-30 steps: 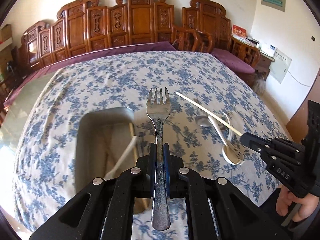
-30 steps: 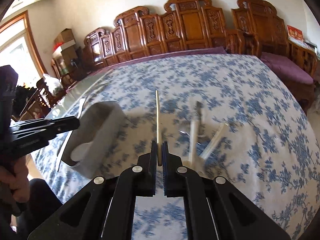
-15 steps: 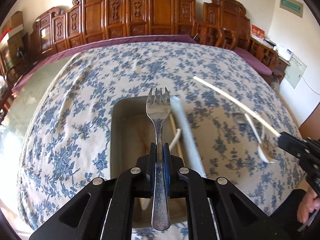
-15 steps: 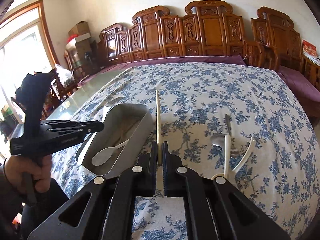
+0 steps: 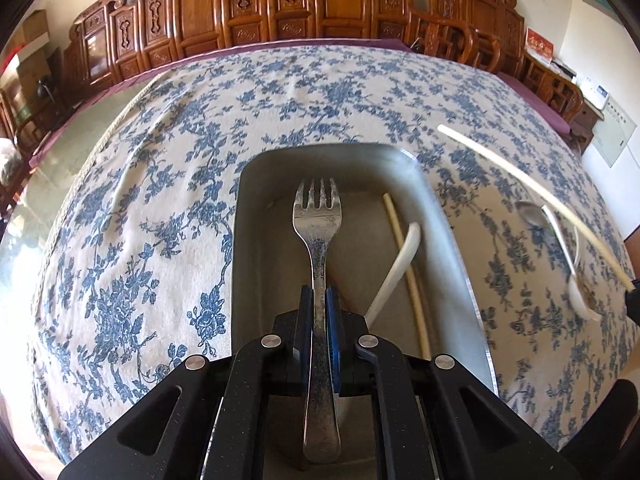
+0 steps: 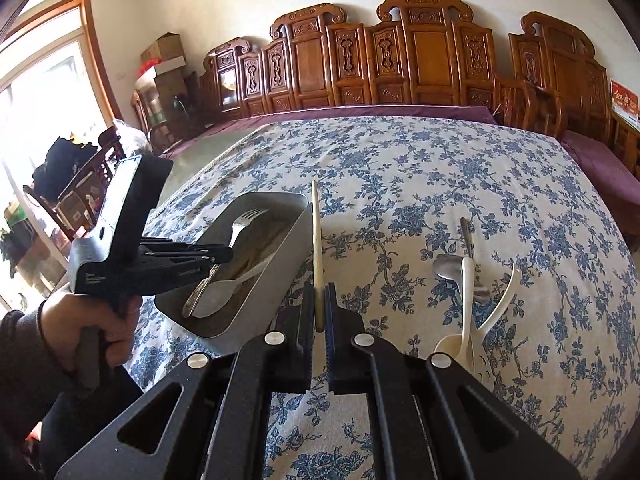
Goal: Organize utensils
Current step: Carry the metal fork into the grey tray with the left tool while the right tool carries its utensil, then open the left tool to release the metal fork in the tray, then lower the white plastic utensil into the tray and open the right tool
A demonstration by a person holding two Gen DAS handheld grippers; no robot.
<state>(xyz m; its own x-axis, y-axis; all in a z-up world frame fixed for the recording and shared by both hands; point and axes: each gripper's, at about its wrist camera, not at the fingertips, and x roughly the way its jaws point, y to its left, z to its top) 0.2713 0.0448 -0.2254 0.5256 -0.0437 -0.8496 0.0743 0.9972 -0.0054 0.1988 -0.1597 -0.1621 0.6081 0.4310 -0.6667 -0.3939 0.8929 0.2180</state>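
My left gripper (image 5: 319, 300) is shut on a steel fork (image 5: 318, 236), tines forward, hanging over the inside of a grey metal tray (image 5: 448, 216). The tray holds a pale chopstick (image 5: 404, 264) and a white spoon (image 5: 394, 268). My right gripper (image 6: 319, 300) is shut on another pale chopstick (image 6: 317, 240), which points forward just right of the tray (image 6: 280, 264). In the right wrist view the left gripper (image 6: 218, 258) with the fork (image 6: 236, 226) is over the tray. A steel spoon (image 6: 448, 270) and two white spoons (image 6: 466, 312) lie on the cloth to the right.
A blue-flowered tablecloth (image 5: 160, 184) covers the table. Carved wooden chairs (image 6: 404, 60) line the far edge. A hand (image 6: 100, 320) grips the left tool at the table's near left edge. Boxes and furniture stand by a window on the left.
My left gripper moved left and down with the fork, from beside the tray to over its inside. My right gripper shifted with its chopstick toward the tray, then kept still.
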